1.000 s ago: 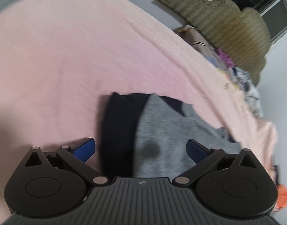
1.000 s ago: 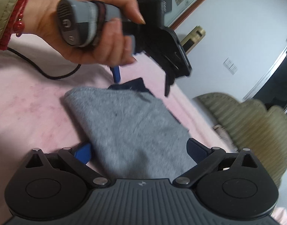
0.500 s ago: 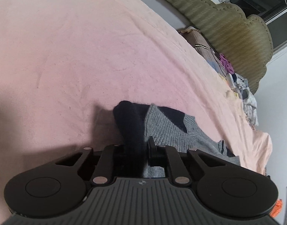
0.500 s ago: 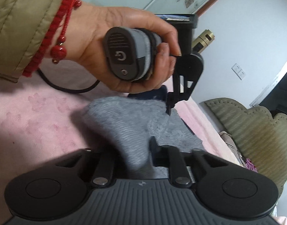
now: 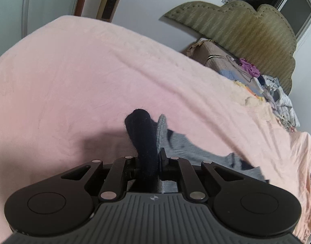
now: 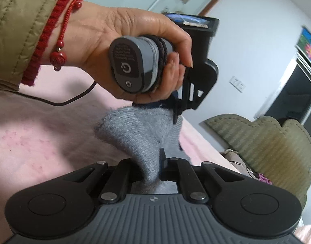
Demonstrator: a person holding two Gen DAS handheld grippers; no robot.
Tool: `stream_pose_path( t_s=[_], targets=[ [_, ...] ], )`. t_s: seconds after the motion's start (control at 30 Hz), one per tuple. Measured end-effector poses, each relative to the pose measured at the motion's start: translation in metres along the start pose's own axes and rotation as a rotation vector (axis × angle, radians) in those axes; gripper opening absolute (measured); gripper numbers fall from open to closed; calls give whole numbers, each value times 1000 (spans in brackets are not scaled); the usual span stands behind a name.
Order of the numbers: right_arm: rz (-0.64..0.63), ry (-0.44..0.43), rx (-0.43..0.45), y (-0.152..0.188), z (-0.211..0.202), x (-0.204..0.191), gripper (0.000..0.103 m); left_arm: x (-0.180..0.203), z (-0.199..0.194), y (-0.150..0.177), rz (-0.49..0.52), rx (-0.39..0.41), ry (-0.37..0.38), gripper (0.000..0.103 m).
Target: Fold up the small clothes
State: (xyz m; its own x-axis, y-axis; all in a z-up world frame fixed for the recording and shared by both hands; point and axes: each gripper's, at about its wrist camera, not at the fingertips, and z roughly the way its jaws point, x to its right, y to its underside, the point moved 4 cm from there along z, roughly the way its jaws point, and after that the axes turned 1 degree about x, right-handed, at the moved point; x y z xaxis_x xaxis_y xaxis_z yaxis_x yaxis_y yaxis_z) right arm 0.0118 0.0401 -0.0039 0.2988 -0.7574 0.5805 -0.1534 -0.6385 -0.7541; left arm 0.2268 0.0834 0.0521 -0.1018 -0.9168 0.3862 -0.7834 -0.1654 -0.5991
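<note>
Sock (image 5: 147,140) navy at left tongs (image 5: 148,160); grey at right tongs (image 6: 149,162).

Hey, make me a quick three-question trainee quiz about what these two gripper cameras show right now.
1. True or false: the left gripper is shut on the dark navy cuff of the small grey knitted garment.
2. What does the right gripper pinch? A) the pink bed sheet B) the grey knit C) a black cable
3. Fill in: behind the bed stands an olive-green padded ____.

Key: 1 true; 2 B; 3 headboard.
</note>
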Motion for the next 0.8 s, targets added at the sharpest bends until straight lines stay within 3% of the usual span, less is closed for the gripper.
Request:
stream_pose_path(
  t_s=[0.43, 0.8],
  targets=[
    [228, 100, 3, 34, -55, 86, 7, 115, -34, 10, 132, 66, 33, 13],
    [375, 145, -50, 79, -85, 130, 7, 202, -11, 41, 256, 30, 73, 13]
  ],
)
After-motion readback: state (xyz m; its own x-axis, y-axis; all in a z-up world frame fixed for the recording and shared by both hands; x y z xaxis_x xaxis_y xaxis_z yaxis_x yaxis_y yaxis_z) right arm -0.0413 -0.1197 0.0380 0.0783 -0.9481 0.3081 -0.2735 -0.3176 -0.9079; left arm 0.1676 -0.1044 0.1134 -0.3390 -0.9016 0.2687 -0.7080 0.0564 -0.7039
